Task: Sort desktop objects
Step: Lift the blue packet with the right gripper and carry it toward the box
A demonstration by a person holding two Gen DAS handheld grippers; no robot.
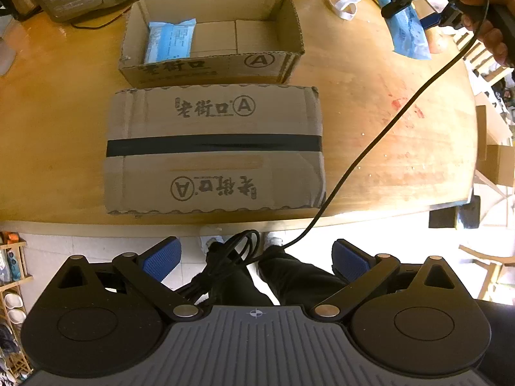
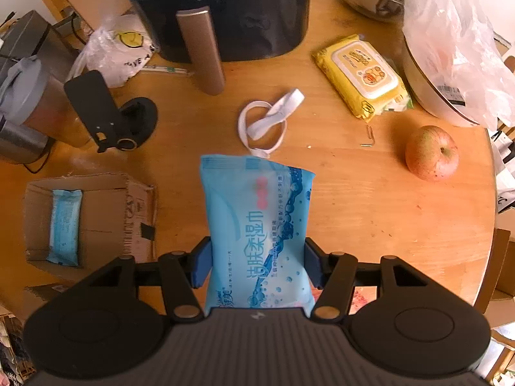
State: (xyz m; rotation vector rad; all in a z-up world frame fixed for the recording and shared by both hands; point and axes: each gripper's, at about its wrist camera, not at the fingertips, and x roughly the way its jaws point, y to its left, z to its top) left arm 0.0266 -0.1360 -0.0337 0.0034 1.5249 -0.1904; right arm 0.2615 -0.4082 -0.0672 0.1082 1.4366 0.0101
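My right gripper [image 2: 257, 263] is shut on a blue wet-wipes pack [image 2: 257, 225] and holds it above the wooden table [image 2: 370, 209]. The left wrist view shows that same gripper [image 1: 415, 9] at the top right, gripped by a hand, with the pack [image 1: 408, 38] hanging from it. An open cardboard box [image 1: 209, 70] holds another blue pack [image 1: 169, 41] at its left end; the right wrist view has this box [image 2: 135, 212] at the left. My left gripper [image 1: 256, 257] is open with nothing between its fingers, out past the table's near edge.
A taped, closed cardboard box [image 1: 214, 151] lies in front of the open one. On the table are a yellow wipes pack [image 2: 363, 77], an apple [image 2: 431, 152], a white strap [image 2: 270, 119], a black air fryer [image 2: 219, 9], a phone stand [image 2: 109, 112] and a bagged bowl [image 2: 450, 48].
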